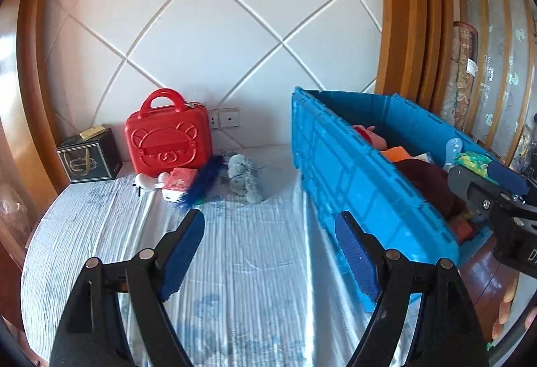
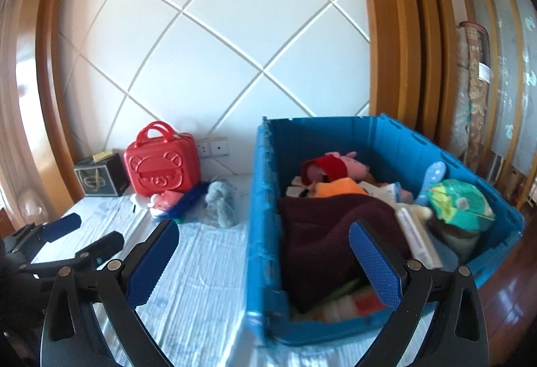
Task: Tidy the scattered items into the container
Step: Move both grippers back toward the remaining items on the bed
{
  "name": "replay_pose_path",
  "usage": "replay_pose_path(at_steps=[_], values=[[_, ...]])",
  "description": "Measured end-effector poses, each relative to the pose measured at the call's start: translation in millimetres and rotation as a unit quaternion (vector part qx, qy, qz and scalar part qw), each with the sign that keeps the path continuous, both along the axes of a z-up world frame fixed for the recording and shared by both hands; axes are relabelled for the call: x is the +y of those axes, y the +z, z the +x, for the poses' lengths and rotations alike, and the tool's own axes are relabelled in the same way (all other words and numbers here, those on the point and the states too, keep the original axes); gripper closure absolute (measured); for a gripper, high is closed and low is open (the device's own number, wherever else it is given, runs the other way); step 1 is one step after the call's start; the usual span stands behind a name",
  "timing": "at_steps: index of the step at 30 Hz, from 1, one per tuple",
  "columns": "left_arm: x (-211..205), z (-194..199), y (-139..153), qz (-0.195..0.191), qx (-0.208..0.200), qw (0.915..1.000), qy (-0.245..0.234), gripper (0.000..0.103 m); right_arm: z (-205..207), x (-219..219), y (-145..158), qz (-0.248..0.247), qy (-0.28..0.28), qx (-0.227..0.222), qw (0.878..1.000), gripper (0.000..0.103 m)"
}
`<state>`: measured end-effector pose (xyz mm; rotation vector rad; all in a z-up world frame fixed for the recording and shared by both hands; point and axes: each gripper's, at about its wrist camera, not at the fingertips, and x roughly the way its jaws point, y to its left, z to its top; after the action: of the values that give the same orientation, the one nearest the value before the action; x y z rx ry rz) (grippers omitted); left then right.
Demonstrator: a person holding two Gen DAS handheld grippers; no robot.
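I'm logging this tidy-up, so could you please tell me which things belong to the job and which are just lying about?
Job: blue crate; grey plush toy; blue feathery toy; pink box; white toy.

Lying about: red bear case; dark box; wall sockets.

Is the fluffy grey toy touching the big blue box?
Apart. The left wrist view shows a strip of bare white bedcover between the grey plush toy and the blue box.

Clear bedspread [image 1: 248, 266] ahead; crate wall [image 1: 352, 179] on the right.
Bare cloth runs to the toys [image 1: 214, 182] by the red case [image 1: 169, 137].
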<state>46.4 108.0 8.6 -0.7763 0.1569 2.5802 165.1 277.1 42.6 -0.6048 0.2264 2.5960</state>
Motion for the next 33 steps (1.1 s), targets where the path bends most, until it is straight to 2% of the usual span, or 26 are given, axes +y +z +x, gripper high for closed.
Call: replay_pose_path(at_steps=[4,8,12,16,20,21,22,24,28,33], values=[[-60.2,-51.7,-12.5,0.002,-0.016,0.9997,0.019,0.023,-63.0,-46.9,-6.8,0.002,0.019,-0.003,1.0,0.0],[-115.9,-94.5,-29.4,0.01,-0.019,0.9991,0.037,0.023,-112.4,-74.8,-18.5,-0.006,0.032,-0.021,0.999,0.0],[-155.3,-140.5,-52.9,0.01,-0.05,0.9967,0.063,0.023,-153.5,-80.2,-30.4,-0.002,0.03,-0.035,0.999,0.0],[-178.3,-183.8,-79.4,0.016,-0.084,0.9919,0.094,0.023,-203.0,-70.4,-58.0,-0.022,0.044,-0.067,0.997,0.0],[-178.5,-223.2,-107.3,-0.01,-0.104,0.9885,0.11,0.023,-259.3,-55.3,-98.5,-0.046,0.064,-0.101,0.992,0.001],[-176.6,-233.7,-114.7,-0.012,-0.109,0.9879,0.109,0.023,-272.7,-51.2,-109.7,-0.053,0.067,-0.109,0.99,0.006],[-172.8,-244.0,-121.3,-0.013,-0.115,0.9873,0.109,0.023,-284.0,-46.9,-120.6,-0.062,0.07,-0.117,0.989,0.016],[-164.2,-264.7,-135.4,-0.013,-0.129,0.9858,0.107,0.023,-304.6,-36.3,-143.5,-0.084,0.07,-0.136,0.985,0.022],[-130.6,-311.0,-160.0,-0.005,-0.153,0.9847,0.083,0.023,-332.8,-12.6,-181.6,-0.097,0.059,-0.173,0.978,0.022],[-66.4,-355.4,-191.5,-0.01,-0.169,0.985,0.032,0.023,-350.8,25.8,-206.8,-0.106,0.032,-0.184,0.977,0.022]])
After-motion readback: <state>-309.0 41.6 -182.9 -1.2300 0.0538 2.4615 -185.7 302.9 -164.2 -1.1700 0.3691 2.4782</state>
